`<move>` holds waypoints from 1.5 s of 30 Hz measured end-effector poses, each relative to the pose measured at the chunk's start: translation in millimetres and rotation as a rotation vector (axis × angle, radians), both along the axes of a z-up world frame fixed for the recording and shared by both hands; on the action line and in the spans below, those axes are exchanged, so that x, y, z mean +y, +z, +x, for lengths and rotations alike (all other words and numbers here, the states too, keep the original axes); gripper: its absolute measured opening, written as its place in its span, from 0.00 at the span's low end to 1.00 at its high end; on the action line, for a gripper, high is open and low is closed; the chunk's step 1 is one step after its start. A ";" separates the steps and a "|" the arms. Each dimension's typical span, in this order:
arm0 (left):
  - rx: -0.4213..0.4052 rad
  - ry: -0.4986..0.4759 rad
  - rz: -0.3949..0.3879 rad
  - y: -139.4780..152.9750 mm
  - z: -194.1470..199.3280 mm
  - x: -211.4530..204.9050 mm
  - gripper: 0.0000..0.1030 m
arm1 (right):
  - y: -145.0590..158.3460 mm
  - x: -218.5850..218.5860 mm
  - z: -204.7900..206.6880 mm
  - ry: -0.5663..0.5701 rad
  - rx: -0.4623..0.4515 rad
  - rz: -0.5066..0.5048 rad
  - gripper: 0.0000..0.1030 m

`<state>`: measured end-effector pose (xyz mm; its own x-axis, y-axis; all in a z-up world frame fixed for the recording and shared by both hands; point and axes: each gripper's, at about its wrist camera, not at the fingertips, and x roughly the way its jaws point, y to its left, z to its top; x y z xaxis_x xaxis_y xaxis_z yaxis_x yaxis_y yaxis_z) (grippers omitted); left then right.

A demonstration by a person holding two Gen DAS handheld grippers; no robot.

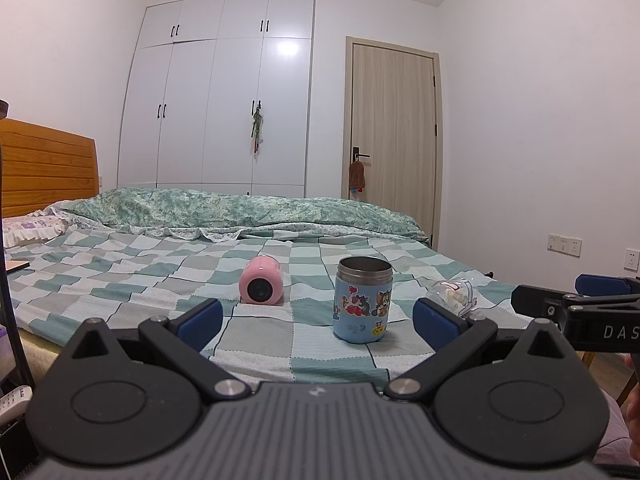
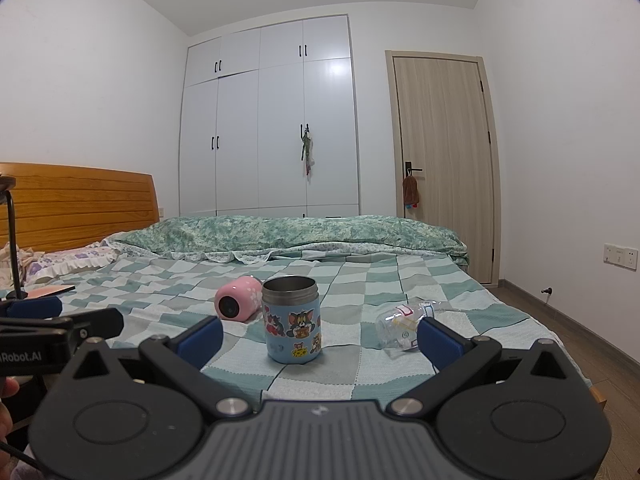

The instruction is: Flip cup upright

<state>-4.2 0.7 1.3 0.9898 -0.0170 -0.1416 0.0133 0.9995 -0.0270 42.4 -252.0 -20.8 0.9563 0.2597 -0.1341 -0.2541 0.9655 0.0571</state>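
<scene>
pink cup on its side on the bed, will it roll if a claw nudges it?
Probably. The pink cup lies on its round side, so a sideways push would likely roll it. The soft checked sheet may damp that. Its smooth shell could slip between pads. Weight can't be judged.

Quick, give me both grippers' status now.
Left gripper: open, holding nothing, short of the blue cup.
Right gripper: open, holding nothing.
</scene>
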 end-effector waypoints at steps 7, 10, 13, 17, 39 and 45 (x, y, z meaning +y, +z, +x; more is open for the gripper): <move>-0.001 0.000 0.000 -0.3 0.1 -0.1 1.00 | -0.7 -0.1 0.5 0.000 -0.002 0.000 1.00; -0.003 0.000 0.005 1.1 2.1 0.7 1.00 | 4.0 0.2 -1.1 0.001 -0.002 0.002 1.00; 0.000 0.001 0.007 5.6 11.6 4.1 1.00 | 7.2 2.7 4.4 0.005 0.006 -0.003 1.00; 0.017 0.010 -0.001 12.8 36.3 15.0 1.00 | 4.2 12.8 25.2 0.026 0.018 -0.013 1.00; 0.363 0.016 0.079 42.8 307.3 83.5 1.00 | 35.3 76.0 277.6 0.198 0.125 -0.006 1.00; 0.444 0.008 0.097 30.1 379.5 87.9 1.00 | 40.2 87.3 346.9 0.222 0.187 -0.025 1.00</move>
<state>375.3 88.6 31.5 0.8327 0.0251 -0.5531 0.0135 0.9978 0.0656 389.3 -164.7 19.4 0.8347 0.4541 -0.3116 -0.4465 0.8892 0.0997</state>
